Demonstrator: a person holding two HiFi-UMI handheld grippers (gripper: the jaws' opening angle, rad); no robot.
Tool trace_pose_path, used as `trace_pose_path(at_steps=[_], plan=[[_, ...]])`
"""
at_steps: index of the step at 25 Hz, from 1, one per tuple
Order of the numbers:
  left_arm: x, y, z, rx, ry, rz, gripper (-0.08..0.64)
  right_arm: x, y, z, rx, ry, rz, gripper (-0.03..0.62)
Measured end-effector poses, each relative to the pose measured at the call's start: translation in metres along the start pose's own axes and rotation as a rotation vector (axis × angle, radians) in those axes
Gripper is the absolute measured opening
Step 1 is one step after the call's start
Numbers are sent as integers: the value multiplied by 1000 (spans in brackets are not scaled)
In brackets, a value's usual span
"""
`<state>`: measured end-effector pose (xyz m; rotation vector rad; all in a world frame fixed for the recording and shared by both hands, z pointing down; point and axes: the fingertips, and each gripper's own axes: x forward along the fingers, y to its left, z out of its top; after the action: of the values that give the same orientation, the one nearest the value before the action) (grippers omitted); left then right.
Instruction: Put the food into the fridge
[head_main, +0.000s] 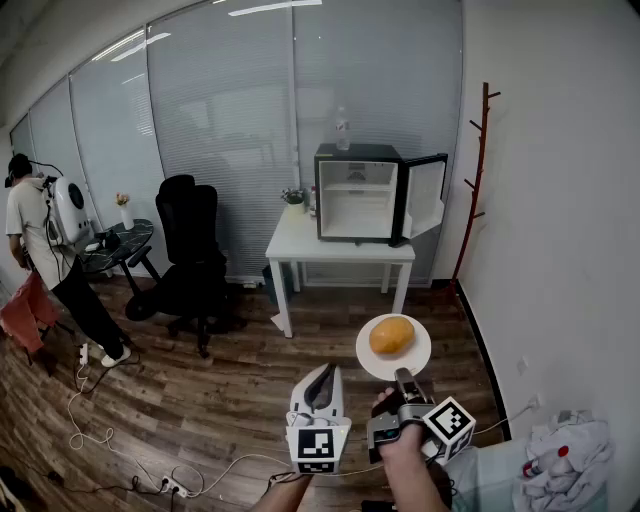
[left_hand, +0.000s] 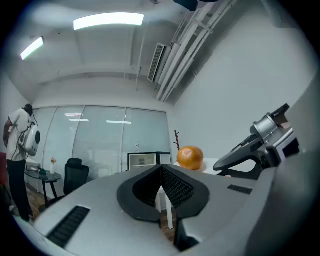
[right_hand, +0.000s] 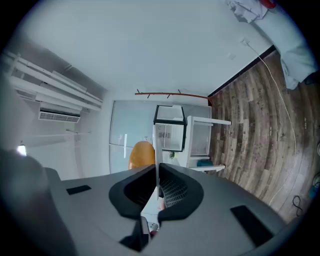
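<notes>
Right gripper (head_main: 402, 377) fingers clamp round white plate (head_main: 372, 362) bearing orange fruit (head_main: 391, 336); open black fridge (head_main: 355, 195) well ahead; left gripper (head_main: 322, 370) fingers closed, empty.

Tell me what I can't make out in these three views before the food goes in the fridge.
- Head view: small black fridge is too far off to tell whether its shelves hold anything.
- Head view: clear bottle on top of it is too small to read.
- Right gripper view: round white plate shows edge-on, a thin line in the right gripper; its face is hidden.
- Right gripper view: round orange fruit is partly hidden by plate and jaw; its kind is unclear.
</notes>
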<state>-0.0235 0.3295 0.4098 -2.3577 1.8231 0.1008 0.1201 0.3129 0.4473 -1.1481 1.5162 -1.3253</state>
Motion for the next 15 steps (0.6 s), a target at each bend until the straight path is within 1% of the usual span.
trace_pose_path(at_steps=[8, 15], plan=[[7, -8, 2, 2, -3, 9, 29, 2, 0, 10, 10, 7, 14, 40], [17, -27, -3, 13, 10, 14, 30, 4, -9, 31, 37, 7, 11, 40]])
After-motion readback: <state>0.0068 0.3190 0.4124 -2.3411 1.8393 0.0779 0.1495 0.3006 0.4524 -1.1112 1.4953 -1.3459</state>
